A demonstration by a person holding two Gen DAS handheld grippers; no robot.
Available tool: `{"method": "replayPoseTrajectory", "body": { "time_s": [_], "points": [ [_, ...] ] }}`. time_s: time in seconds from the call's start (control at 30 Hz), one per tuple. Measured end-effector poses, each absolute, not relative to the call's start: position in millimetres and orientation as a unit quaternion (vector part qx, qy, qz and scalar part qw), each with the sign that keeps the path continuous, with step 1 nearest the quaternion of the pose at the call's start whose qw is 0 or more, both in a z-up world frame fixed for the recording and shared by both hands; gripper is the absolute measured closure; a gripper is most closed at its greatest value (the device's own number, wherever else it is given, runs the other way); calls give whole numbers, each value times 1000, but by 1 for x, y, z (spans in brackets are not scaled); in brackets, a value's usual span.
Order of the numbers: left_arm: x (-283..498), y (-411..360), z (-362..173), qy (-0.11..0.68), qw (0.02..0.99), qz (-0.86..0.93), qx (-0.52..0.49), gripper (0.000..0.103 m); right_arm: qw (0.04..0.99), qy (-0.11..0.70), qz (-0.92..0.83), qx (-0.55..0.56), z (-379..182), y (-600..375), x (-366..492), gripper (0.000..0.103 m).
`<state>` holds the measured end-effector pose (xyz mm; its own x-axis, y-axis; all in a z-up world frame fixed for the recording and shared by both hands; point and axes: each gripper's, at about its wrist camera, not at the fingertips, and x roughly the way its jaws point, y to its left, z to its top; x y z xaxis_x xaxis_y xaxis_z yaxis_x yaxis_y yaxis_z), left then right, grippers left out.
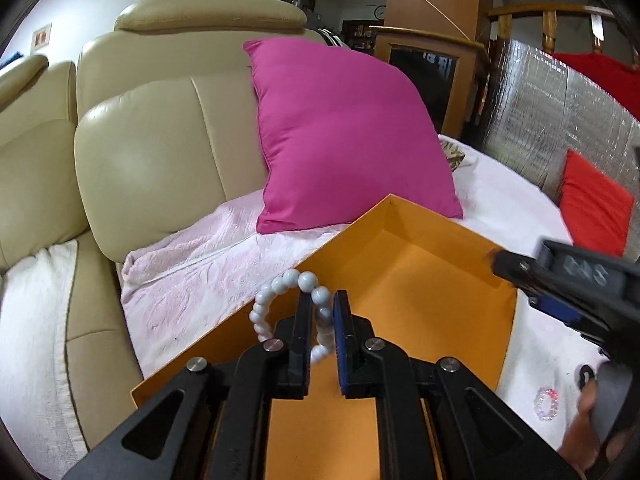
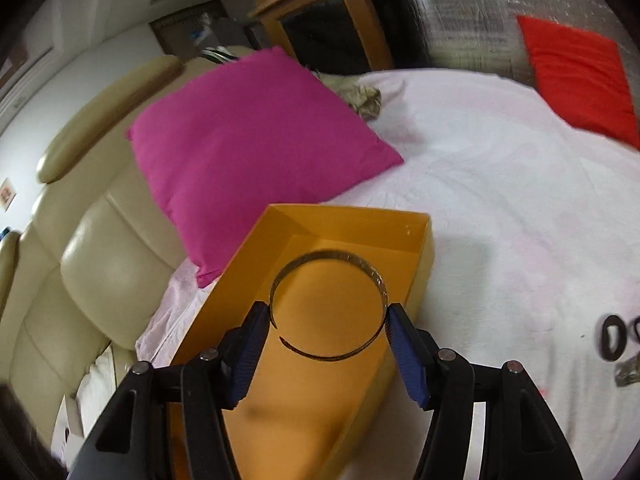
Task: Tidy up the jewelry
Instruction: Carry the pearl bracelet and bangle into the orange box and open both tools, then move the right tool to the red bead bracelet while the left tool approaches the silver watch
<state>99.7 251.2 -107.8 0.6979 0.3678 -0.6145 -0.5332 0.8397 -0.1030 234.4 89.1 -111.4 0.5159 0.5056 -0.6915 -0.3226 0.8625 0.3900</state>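
Note:
An open orange box (image 1: 432,264) (image 2: 352,224) lies on the pale pink blanket. My left gripper (image 1: 322,312) is shut on a white bead bracelet (image 1: 280,292) and holds it over the box's left rim. My right gripper (image 2: 326,320) is shut on a thin gold open bangle (image 2: 332,264), its pads (image 2: 252,344) against the bangle's two sides, above the inside of the box. The right gripper's body shows in the left wrist view (image 1: 568,280) at the right. The box floor looks bare where it shows.
A magenta pillow (image 1: 340,132) (image 2: 248,136) leans behind the box against the cream leather sofa (image 1: 152,140). A red cushion (image 2: 580,76) lies far right. A pink bead ring (image 1: 546,402) and dark rings (image 2: 612,336) lie on the blanket (image 2: 500,200) to the right.

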Motion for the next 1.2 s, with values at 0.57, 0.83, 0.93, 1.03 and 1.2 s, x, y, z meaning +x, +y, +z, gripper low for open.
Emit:
{"method": "replayPoseTrajectory", "body": {
  "time_s": [0.57,0.83,0.93,1.03,1.2],
  "points": [
    [117,163,-93,266,946,179,-49,25,909,371,102,163,-82,-98,207,34],
    [127,93,-95,268,957,111,12,22,917,355,-5,181,-87,-225,164,34],
    [133,63,-101,275,957,86,42,22,915,350,-34,198,-96,-261,149,33],
    [136,41,-106,283,955,68,59,22,911,347,-51,216,-106,-286,139,33],
    [143,10,-114,290,952,48,88,21,903,351,-75,235,-123,-322,127,33]
  ]
}}
